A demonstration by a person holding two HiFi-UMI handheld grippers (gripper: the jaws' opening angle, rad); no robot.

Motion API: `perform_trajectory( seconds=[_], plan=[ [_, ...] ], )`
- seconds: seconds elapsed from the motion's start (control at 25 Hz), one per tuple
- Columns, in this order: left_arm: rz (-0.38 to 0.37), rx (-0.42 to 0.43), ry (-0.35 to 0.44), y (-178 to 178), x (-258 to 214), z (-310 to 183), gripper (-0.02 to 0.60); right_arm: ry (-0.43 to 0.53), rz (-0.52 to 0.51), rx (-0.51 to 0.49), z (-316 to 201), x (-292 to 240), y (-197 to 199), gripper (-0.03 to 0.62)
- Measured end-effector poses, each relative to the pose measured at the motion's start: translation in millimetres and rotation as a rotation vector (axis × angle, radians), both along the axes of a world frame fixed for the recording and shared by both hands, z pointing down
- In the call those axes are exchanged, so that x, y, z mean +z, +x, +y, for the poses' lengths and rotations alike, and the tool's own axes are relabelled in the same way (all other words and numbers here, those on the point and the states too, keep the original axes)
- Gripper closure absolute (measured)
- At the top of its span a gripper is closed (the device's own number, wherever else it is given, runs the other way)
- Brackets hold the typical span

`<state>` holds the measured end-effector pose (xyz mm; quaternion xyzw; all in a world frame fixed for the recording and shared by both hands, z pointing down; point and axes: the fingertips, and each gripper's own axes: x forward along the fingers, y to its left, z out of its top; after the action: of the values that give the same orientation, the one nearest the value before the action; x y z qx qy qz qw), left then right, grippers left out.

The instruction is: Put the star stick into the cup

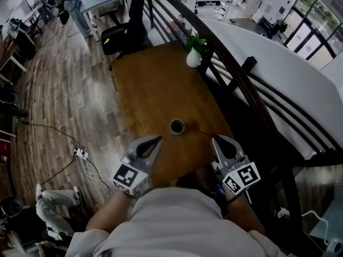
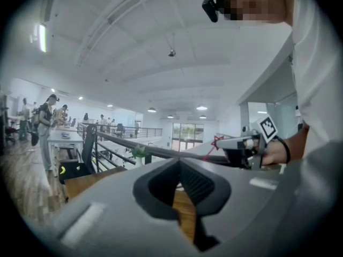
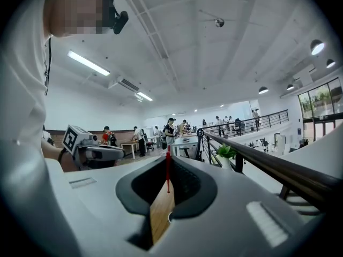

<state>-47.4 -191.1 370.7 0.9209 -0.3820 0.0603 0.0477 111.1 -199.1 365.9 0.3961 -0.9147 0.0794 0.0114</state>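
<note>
Both are closed: right gripper (image 1: 220,140) pinches the star stick (image 3: 168,171), left gripper (image 1: 155,141) holds nothing. Centre the stick's tip over the cup (image 1: 177,126) near the worktop's (image 1: 155,84) near edge, lower, release.

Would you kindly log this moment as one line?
left gripper: shut, empty | right gripper: shut on stick | stick: reaching toward cup | cup: on table

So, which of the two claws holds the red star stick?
The right claw: the thin red star stick is pinched between its tips. The left claw is shut on nothing.
</note>
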Motion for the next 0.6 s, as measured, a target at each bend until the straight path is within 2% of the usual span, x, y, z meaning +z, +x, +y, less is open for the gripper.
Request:
perform_trajectory(
  seconds=[0.36, 0.6],
  plan=[
    [0.007, -0.08, -0.069, 9, 16, -35, 0.578, -0.103, 0.011, -0.076, -42, 36, 8, 0.569],
    [-0.001, -0.117, -0.118, 13, 34, -41, 0.578, -0.163, 0.034, -0.15, -54, 53, -2, 0.569]
  ],
)
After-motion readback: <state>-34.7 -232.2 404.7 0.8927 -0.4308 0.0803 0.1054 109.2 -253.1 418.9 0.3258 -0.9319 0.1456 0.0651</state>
